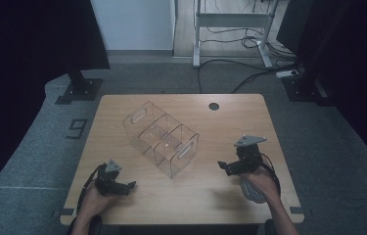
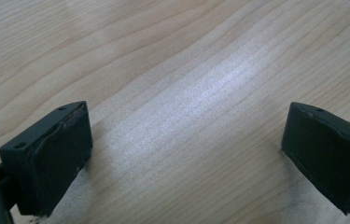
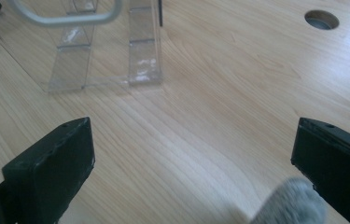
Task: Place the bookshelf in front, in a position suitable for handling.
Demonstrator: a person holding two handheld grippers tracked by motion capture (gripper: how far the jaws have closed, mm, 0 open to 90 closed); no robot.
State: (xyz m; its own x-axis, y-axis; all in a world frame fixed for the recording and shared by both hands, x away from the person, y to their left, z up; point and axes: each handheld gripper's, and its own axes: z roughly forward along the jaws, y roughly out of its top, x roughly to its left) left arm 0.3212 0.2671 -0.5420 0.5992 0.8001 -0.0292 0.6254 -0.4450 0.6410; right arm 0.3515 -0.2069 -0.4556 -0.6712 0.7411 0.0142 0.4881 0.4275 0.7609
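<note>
Clear plastic organizer [image 1: 161,138] at table [image 1: 122,105] centre, set diagonally, three compartments, handle slot each end; compartments look empty. Left gripper [image 1: 122,187] near front left edge, jaws wide apart, nothing held; left gripper view: bare wood between jaws. Right gripper [image 1: 230,168] right of organizer, jaws wide apart, empty. Right gripper view: organizer's near end [image 3: 102,51] ahead-left of jaws, apart; cable hole [image 3: 321,19]; grey fuzzy object [image 3: 289,205] by right jaw.
</note>
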